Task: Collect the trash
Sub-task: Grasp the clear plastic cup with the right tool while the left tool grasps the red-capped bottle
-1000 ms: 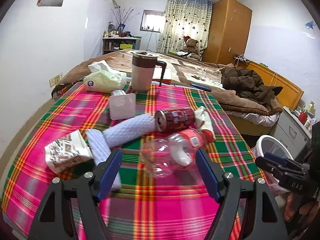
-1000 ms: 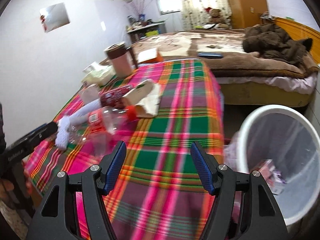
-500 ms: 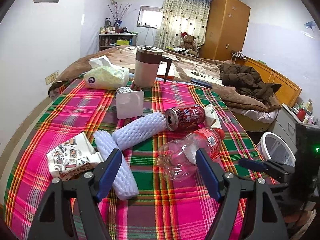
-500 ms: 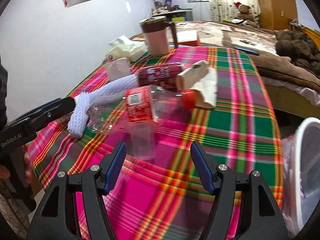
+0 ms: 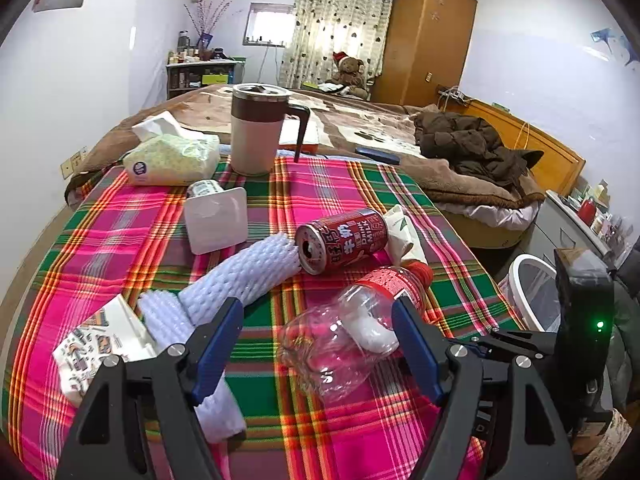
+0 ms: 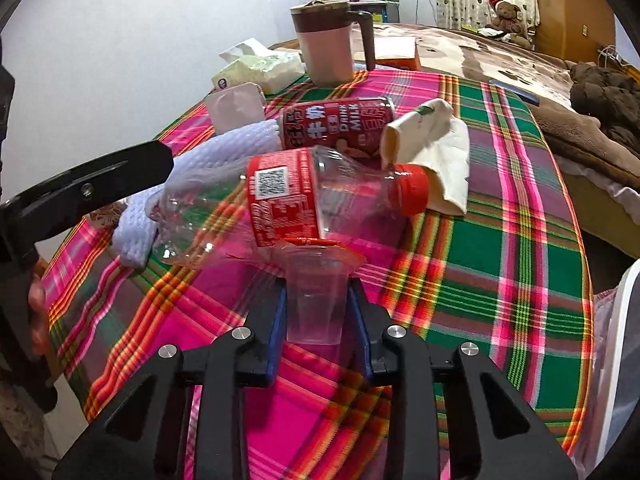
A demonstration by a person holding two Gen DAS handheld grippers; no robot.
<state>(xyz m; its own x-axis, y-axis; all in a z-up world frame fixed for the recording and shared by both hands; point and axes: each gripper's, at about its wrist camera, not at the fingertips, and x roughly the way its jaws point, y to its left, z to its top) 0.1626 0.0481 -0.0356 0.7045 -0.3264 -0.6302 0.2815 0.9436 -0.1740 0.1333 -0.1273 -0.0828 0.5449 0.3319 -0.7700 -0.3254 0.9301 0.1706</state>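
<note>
At the bottom centre of the right wrist view, the right gripper [image 6: 316,312] has just been closing and now pinches a clear plastic cup [image 6: 316,292] between its blue pads. Just above the cup, a crushed plastic bottle [image 6: 296,200] lies on the plaid tablecloth [image 6: 500,240]. In the left wrist view, the left gripper [image 5: 318,344] stands open, its jaws either side of the bottle. A white trash bin [image 5: 534,300] sits at the right edge.

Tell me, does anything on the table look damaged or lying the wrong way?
Yes. The plastic bottle lies on its side, its clear body dented. The red can behind it also lies tipped over. The right gripper has just closed on a small clear cup.
</note>
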